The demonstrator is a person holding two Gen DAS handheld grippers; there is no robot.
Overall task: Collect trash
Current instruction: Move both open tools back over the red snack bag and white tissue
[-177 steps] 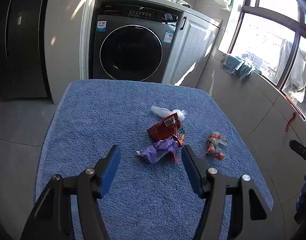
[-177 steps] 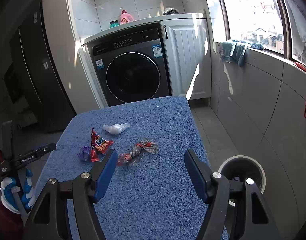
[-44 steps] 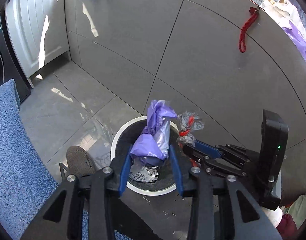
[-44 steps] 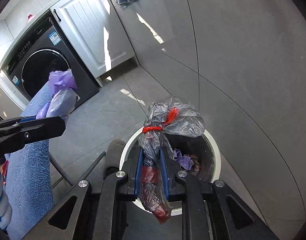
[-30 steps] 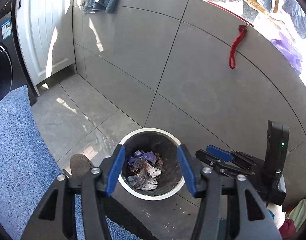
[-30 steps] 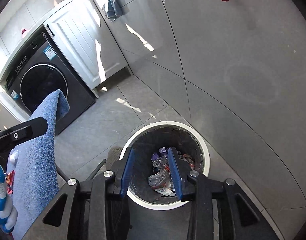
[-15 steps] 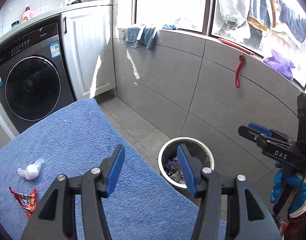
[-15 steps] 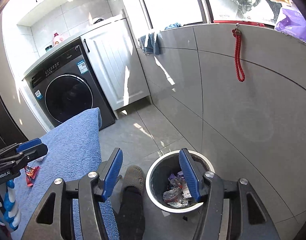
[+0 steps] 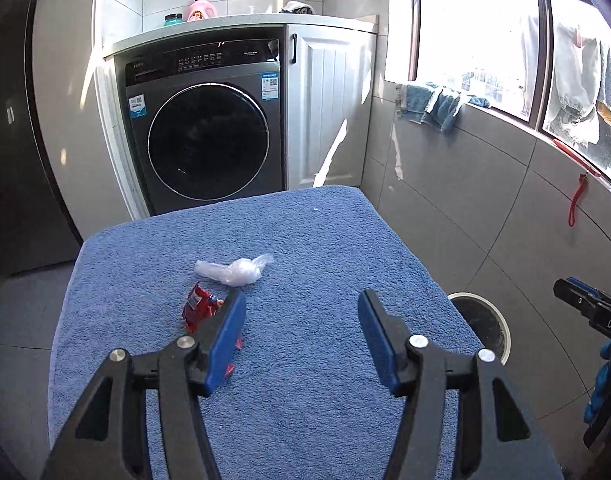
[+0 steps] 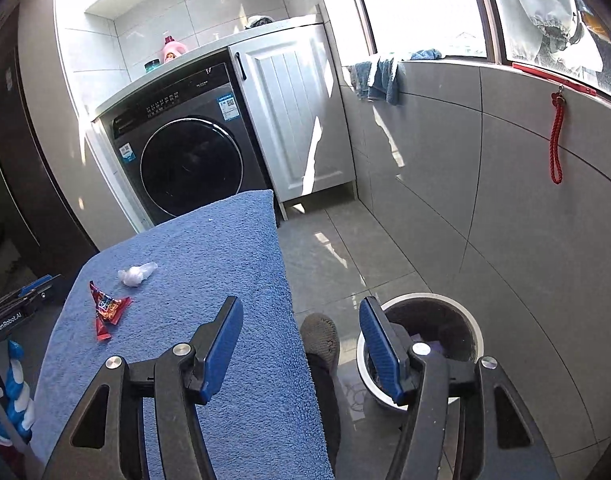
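Gaping wide, left tool, right tool, both holding nothing

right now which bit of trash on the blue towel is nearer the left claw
The crumpled red snack wrapper, lying right beside the left claw's left fingertip; the clear white plastic bag lies farther up the blue towel.

The left hand-held gripper is held level with its jaws spread wide and nothing between its blue pads. The right hand-held gripper is likewise spread wide and empty, tilted slightly downward. In the left wrist view, the right hand-held gripper's tip shows at the far right edge, with a blue-gloved hand below it.
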